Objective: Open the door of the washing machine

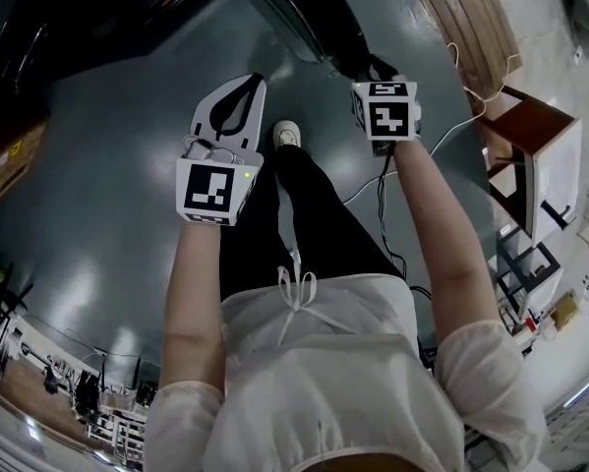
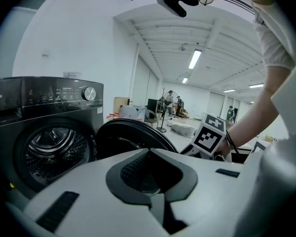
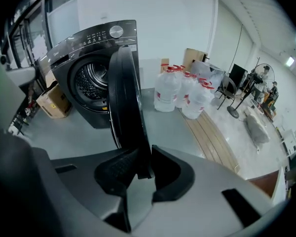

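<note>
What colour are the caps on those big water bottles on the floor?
Red. The caps show best in the right gripper view.

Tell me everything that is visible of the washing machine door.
The door is round, dark and glossy, plastic by its look. It stands open, well away from the drum opening of the dark washing machine, upright and edge-on in the right gripper view. The right hand-held gripper is shut on its rim.
</note>
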